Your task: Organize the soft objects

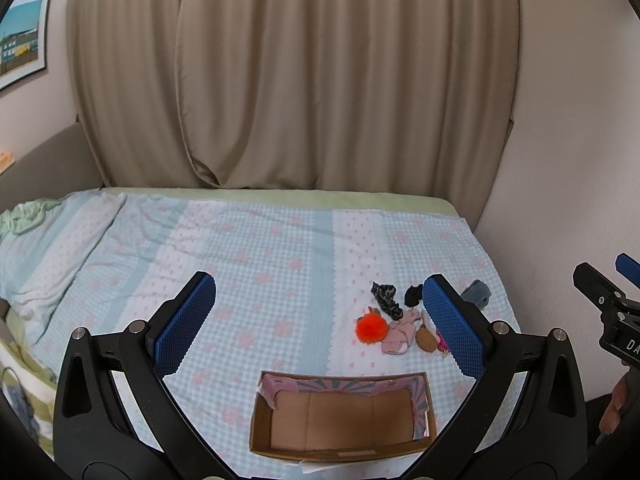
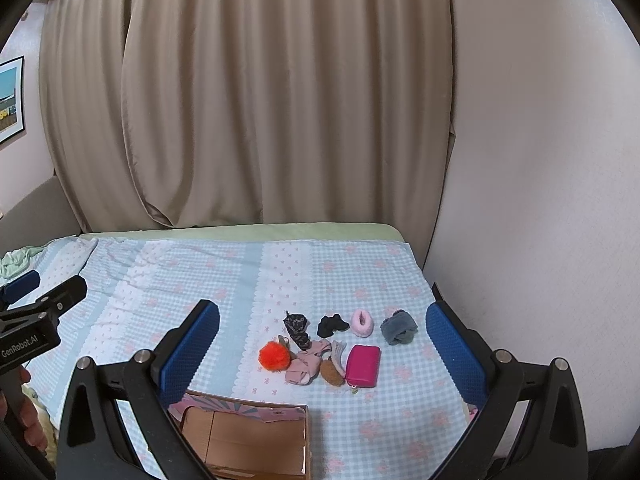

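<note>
Both my left gripper (image 1: 320, 320) and right gripper (image 2: 322, 350) gape empty above the cardboard box (image 1: 340, 420); orange pom-pom (image 2: 274, 355) lies just beyond it.

Left gripper (image 1: 318, 320) fingers (image 1: 186, 322) spread wide above cardboard box (image 1: 340, 446), orange pompom (image 1: 371, 329) beyond on bedspread (image 1: 248, 256)

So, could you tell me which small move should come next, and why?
Probably lower the right gripper toward the pink pouch. Both grippers are open and hold nothing, the box looks empty, and the pouch lies at the near edge of the pile, between the right gripper's fingers.
</note>
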Tool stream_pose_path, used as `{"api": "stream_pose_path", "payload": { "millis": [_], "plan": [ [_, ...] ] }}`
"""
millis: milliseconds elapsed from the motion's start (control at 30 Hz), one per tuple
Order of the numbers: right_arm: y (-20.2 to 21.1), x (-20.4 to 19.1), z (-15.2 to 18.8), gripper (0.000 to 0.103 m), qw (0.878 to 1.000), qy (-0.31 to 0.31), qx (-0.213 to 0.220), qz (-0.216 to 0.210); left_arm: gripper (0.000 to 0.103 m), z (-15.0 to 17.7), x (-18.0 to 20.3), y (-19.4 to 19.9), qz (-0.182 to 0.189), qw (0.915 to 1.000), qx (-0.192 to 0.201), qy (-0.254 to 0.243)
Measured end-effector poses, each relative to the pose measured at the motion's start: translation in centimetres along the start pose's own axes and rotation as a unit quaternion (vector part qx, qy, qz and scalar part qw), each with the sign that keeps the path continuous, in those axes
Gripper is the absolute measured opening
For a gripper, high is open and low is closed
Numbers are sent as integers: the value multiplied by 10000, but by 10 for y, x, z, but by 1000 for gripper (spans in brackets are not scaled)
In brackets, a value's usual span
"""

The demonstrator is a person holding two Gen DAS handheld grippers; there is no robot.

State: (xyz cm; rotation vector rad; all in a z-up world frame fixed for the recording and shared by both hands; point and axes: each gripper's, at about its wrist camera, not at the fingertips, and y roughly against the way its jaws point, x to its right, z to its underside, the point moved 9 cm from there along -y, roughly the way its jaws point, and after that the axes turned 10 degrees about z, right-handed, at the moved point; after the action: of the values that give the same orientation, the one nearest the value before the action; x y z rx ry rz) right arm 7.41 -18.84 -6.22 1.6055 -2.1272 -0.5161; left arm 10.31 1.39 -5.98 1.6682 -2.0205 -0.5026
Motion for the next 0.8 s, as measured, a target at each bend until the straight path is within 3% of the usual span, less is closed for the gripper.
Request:
{"api": "stream_pose_path", "payload": {
  "millis": [167, 333, 533, 800],
  "plan": [
    [-2, -2, 5, 103, 9999, -49, -96, 78, 103, 0, -9, -14, 165, 9996, -234, 9],
    [-27, 10, 21, 103, 9976, -296, -547, 292, 103, 5, -10, -52, 445, 9971, -622, -30],
    [-80, 34, 44, 103, 9910, -588, -1028, 625, 103, 29, 2, -131, 823, 9884, -1276, -103],
    [-187, 61, 91, 103, 9789, -805, -1719, 758, 103, 82, 17, -252, 984, 9724, -2117, 15]
  ]
}}
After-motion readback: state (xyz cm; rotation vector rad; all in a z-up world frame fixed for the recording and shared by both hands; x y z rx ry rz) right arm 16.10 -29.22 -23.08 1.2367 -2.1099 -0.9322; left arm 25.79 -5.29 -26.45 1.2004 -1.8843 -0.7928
